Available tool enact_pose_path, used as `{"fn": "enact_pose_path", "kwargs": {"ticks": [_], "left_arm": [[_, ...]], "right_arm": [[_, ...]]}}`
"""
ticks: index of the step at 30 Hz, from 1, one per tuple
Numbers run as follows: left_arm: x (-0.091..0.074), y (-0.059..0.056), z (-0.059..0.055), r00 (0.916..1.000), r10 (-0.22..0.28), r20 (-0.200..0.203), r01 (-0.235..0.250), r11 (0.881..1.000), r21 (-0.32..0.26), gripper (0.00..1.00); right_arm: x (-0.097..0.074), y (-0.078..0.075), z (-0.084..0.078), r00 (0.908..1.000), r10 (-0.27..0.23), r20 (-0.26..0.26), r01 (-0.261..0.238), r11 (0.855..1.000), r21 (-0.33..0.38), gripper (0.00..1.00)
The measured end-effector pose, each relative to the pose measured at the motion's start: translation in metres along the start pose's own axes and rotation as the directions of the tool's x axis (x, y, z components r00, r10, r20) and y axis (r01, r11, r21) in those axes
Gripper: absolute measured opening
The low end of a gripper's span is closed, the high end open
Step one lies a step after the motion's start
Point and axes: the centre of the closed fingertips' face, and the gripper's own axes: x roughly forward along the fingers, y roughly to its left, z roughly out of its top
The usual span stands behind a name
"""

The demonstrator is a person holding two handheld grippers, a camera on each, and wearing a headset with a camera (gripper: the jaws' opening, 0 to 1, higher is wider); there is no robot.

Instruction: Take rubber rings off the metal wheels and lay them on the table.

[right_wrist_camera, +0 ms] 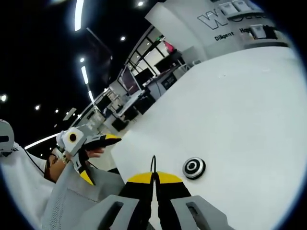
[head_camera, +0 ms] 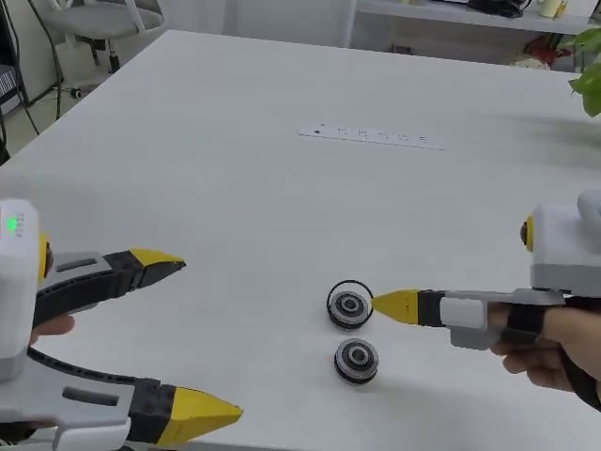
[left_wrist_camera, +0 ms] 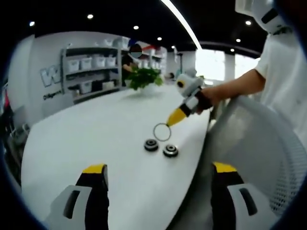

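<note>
White tabletop [head_camera: 282,207], bare but for the work pieces near its front edge and a strip of printed markings further back.

Left gripper [head_camera: 183,334]: released, jaws spread wide, holding nothing, low at the left and well apart from the wheels.

Right gripper [head_camera: 394,305]: clenched, its yellow tip pinching the rubber ring. In its own view the jaws meet with a thin black line rising between them (the ring seen edge-on).

Two metal wheels lie flat, close together. The far wheel [head_camera: 350,306] is just beside the right gripper's tip; the near wheel [head_camera: 357,360] shows a dark outer band, judged to be its ring still on.

Rubber ring [head_camera: 349,282]: a thin black hoop. The left gripper view shows it held clear above the tabletop, over the wheels.

Assessment: the ring should be very light, soft and limp. It may cling to the jaws on release, so lay it down low. The wheels look dense and smooth and are likely to slide when pulled. Brace the wheel body and pinch only the outer band.
</note>
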Motion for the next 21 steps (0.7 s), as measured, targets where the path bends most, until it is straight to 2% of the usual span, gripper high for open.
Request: {"fn": "enact_pose_path", "kwargs": {"ticks": [3, 11, 16, 21], "left_arm": [[0.001, 0.000, -0.001, 1.0000, 0.000, -0.008, 0.000, 1.000, 0.008, 0.91], [0.001, 0.001, 0.000, 0.9999, 0.012, 0.000, -0.012, 1.000, 0.002, 0.95], [0.001, 0.000, -0.002, 0.9999, 0.006, -0.015, -0.006, 1.000, 0.009, 0.93], [0.001, -0.001, -0.001, 0.9999, 0.006, -0.008, -0.006, 1.000, 0.011, 0.92]], "right_arm": [[0.005, 0.006, 0.000, 0.9999, 0.014, -0.008, -0.014, 1.000, -0.015, 0.00], [0.018, 0.020, -0.003, 0.9987, 0.042, -0.029, -0.043, 0.999, -0.022, 0.00], [0.031, 0.030, -0.016, 0.9941, 0.066, -0.087, -0.069, 0.997, -0.035, 0.00], [0.039, 0.027, -0.031, 0.9861, 0.055, -0.157, -0.066, 0.995, -0.069, 0.00]]}}
